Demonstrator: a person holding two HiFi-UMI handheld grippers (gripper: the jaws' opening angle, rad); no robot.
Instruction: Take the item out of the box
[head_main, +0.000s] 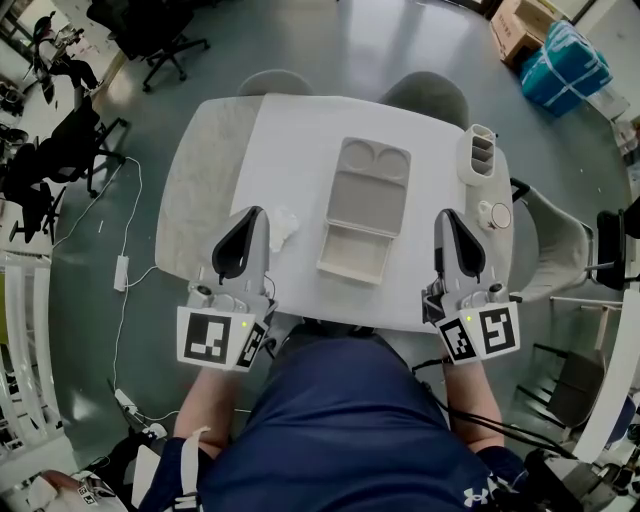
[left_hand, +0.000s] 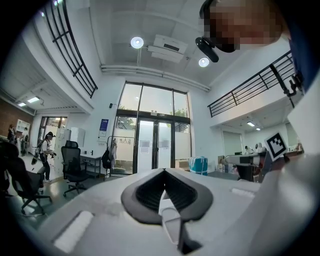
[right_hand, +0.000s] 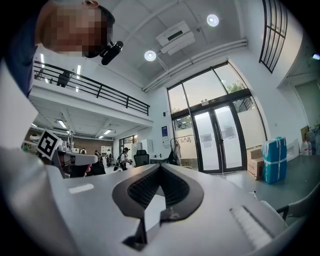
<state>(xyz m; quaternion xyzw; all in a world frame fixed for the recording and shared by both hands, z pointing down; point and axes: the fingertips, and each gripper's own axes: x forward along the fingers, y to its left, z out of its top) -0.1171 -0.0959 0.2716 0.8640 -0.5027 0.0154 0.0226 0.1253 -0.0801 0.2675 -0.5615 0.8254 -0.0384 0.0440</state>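
The left gripper (head_main: 256, 214) has its jaws pressed right together with nothing between them. It's lying on the white table (head_main: 300, 140) at the near left, tips pointing away from the person. Its own view just looks up and out over the closed jaws at a big glass door (left_hand: 155, 145) and a ceiling light (left_hand: 137, 42). The right gripper (head_main: 448, 216) is the same deal: jaws together, nothing in them, parked on the near right side of the table.

Just beside the left gripper's tip, on its right, there's a small crumpled white item (head_main: 283, 228) lying on the tabletop. It might be touching the gripper's side, can't tell for sure. It's outside the box, near its left edge but apart from it.

The box (head_main: 362, 210) is a beige tray-type thing sitting open in the middle of the table, between the two grippers. The far half has two round wells and one big compartment. The near half is a plain rectangular section.

Further right, near the table's far right corner, stands a white slotted holder (head_main: 480, 150). A little round white thing (head_main: 497, 215) lies closer in, just past the right gripper. Two grey chairs (head_main: 425, 95) are tucked in at the far side, and a blue wrapped bundle (head_main: 565, 65) sits on the floor beyond.
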